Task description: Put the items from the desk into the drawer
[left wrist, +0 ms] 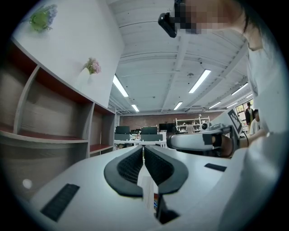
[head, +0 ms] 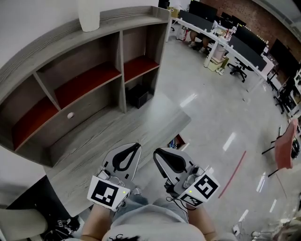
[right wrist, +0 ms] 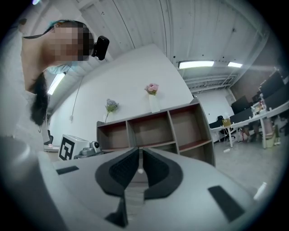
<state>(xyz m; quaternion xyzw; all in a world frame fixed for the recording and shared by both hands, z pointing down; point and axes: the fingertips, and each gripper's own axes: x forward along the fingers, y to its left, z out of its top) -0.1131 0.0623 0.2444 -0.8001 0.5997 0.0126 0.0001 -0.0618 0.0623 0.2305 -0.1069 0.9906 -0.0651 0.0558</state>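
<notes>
We see a wood-grain shelf unit [head: 84, 80] with red boards standing against a white wall [right wrist: 122, 81]; a white vase [head: 88, 14] stands on its top; in front of it runs the grey wood-grain bench [head: 117, 136]; a black box [head: 138, 96] sits low by the shelf unit's right end; the glossy grey floor [head: 211, 108] mirrors the ceiling's strip lights [left wrist: 201, 81] and bears a red line [head: 233, 174]; farther off, white desks [head: 221, 40] with dark monitors stand before a brick wall [head: 254, 14]; a red chair [head: 284, 146] stands at the right edge.

Small white ball [head: 70, 115], in lower shelf [head: 121, 70] cubby
</notes>
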